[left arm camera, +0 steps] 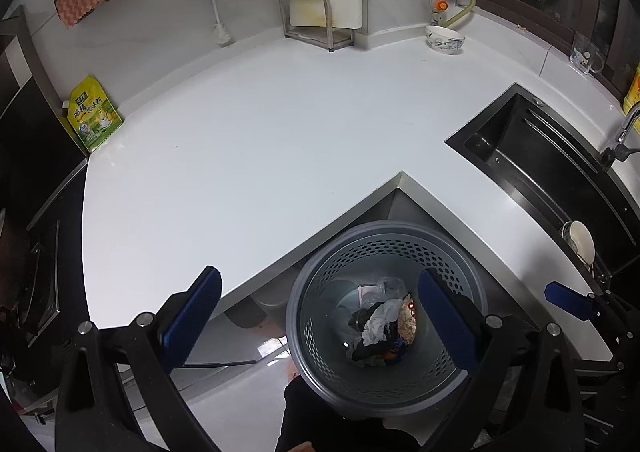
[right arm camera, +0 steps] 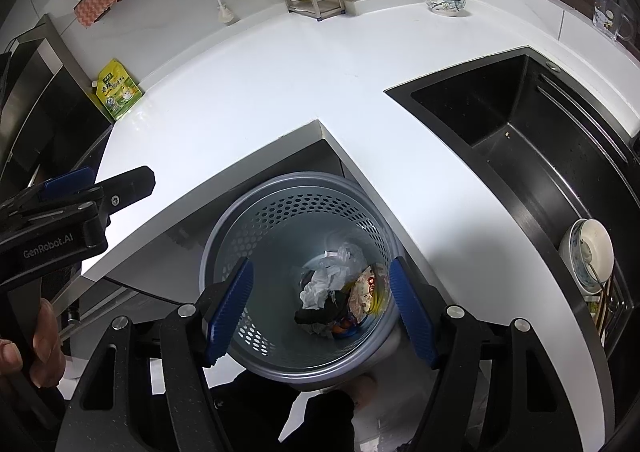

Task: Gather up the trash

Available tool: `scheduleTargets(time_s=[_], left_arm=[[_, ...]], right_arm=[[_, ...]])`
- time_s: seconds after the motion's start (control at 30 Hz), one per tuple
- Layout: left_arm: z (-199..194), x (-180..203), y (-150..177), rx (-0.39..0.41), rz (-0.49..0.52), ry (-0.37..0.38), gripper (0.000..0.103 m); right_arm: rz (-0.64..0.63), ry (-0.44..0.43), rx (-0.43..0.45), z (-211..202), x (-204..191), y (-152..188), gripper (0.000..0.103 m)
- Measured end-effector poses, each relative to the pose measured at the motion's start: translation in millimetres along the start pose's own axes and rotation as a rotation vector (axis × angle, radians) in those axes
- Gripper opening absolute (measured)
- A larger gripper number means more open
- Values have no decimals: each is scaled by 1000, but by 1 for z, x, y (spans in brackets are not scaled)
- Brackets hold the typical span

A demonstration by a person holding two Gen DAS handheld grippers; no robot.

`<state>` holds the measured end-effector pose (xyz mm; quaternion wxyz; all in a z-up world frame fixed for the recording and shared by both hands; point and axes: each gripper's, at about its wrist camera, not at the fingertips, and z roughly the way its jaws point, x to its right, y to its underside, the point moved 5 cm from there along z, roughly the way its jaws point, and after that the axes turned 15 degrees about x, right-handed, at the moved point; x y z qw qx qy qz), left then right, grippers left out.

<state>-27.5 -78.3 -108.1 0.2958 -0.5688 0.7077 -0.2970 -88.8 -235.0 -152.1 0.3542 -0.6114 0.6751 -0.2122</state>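
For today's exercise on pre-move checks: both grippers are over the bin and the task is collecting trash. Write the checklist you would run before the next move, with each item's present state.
1. Left gripper empty and open: ok, nothing between the fingers.
2. Right gripper empty and open: ok.
3. Trash already in the bin: ok, crumpled paper and wrappers lie at the bottom.
4. Bin upright with room left: ok, only the bottom is covered.
5. Trash left on the counter: cannot tell; the yellow pouch stands by the wall, and it may not be trash.
6. Grippers apart from each other: ok, a gap shows between them in both views.
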Motion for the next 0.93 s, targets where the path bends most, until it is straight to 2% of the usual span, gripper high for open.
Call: scheduleTargets(time_s=[0.93], left_arm=[[3, 3, -1, -9, -4, -3, 97]], right_arm=[[1, 0, 0, 0, -1, 0, 68]])
